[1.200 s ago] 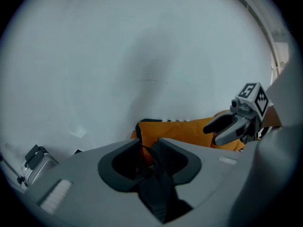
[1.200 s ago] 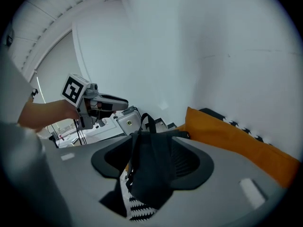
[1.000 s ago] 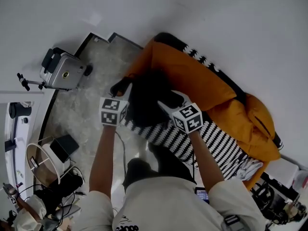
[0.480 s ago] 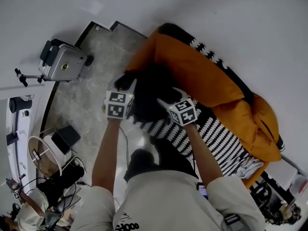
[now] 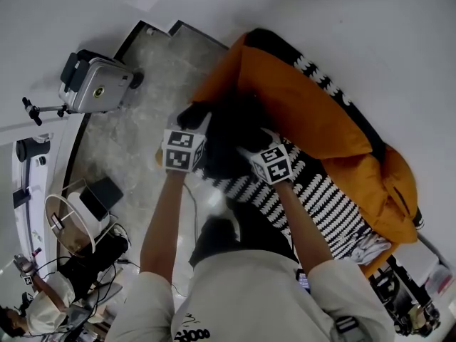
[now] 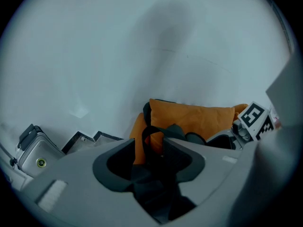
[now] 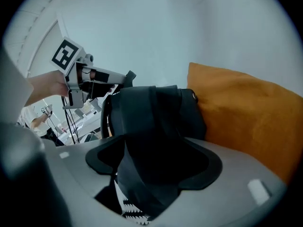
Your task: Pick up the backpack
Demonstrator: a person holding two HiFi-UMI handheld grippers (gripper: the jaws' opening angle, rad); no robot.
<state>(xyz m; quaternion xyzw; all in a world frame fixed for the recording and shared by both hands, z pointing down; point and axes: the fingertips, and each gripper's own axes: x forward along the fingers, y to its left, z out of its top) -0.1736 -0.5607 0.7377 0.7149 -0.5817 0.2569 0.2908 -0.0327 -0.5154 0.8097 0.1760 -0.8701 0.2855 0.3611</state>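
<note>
A black backpack [image 5: 229, 135] rests against an orange cushion [image 5: 306, 112] on a black-and-white striped cover [image 5: 317, 199]. My left gripper [image 5: 197, 117] is at the bag's left side. A thin black strap [image 6: 152, 141] runs between the jaws of the left gripper [image 6: 156, 162]; they are opening and stand clear of it. My right gripper [image 5: 241, 147] is at the bag's right side. The jaws of the right gripper [image 7: 154, 167] are opening, with a broad black band of the backpack [image 7: 156, 112] hanging loose between them. The bag's underside is hidden.
A silver hard case [image 5: 96, 84] stands on the marbled floor [image 5: 135, 155] to the left. Cables, a round stand and other gear [image 5: 78, 237] crowd the lower left. A plain white wall [image 5: 320, 20] lies behind the orange cushion [image 7: 246, 112].
Both grippers and the backpack have sunk toward the striped cover and the orange cushion. The two marker cubes have drawn slightly closer together.
</note>
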